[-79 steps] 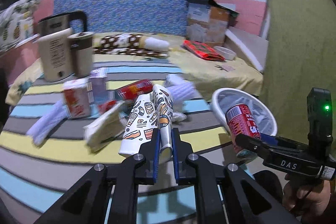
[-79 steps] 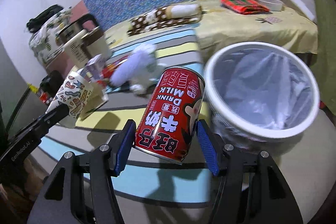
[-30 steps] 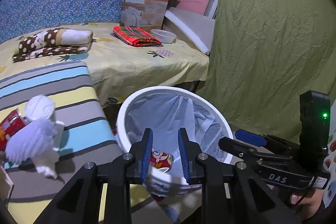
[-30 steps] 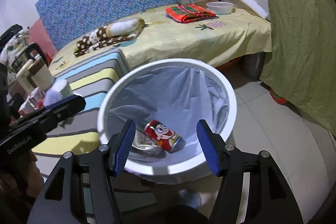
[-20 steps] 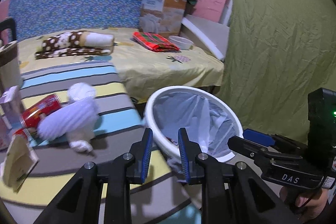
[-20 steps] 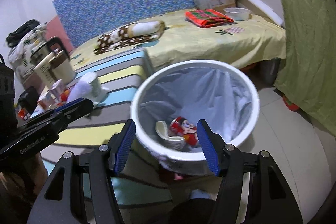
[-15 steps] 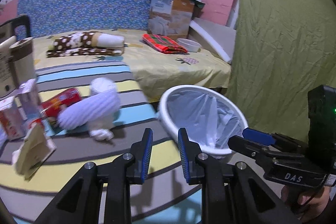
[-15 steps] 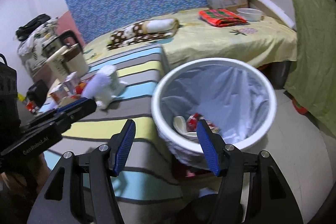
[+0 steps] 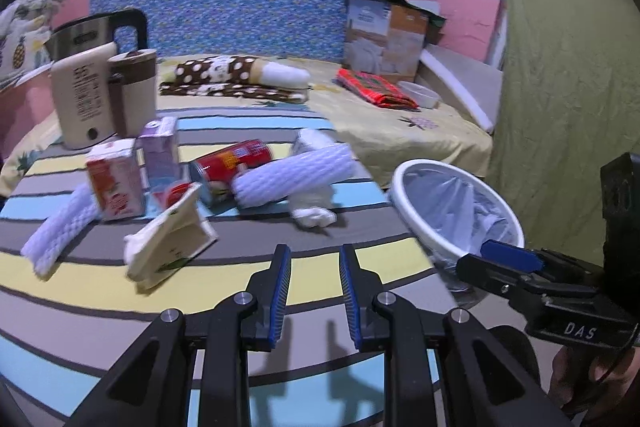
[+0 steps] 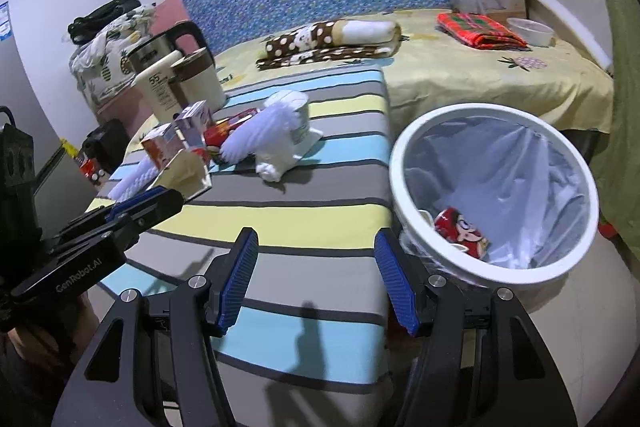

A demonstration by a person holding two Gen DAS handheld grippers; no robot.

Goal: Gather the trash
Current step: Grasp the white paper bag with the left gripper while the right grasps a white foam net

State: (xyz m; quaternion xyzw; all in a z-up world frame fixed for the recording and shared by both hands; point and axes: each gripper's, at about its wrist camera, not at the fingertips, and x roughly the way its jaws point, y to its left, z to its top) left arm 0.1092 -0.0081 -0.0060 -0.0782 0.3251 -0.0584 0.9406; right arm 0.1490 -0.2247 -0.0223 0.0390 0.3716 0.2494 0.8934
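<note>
Right wrist view: red can (image 10: pixel 462 229) now lies in the bin (image 10: pixel 416 227). Both grippers, left gripper (image 9: pixel 314 281) narrow and right gripper (image 10: pixel 316 277) wide, swing back empty toward the remaining trash.

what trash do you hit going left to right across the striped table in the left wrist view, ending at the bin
white foam sleeve → red and white carton → flattened cream carton → red can → foam net roll → white bin

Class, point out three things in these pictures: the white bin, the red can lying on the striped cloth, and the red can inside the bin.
white bin (image 10: pixel 416 163), right wrist view, on its left rim.
red can on the striped cloth (image 9: pixel 232 163), left wrist view, on its side wall.
red can inside the bin (image 10: pixel 460 229), right wrist view, on its printed side.
</note>
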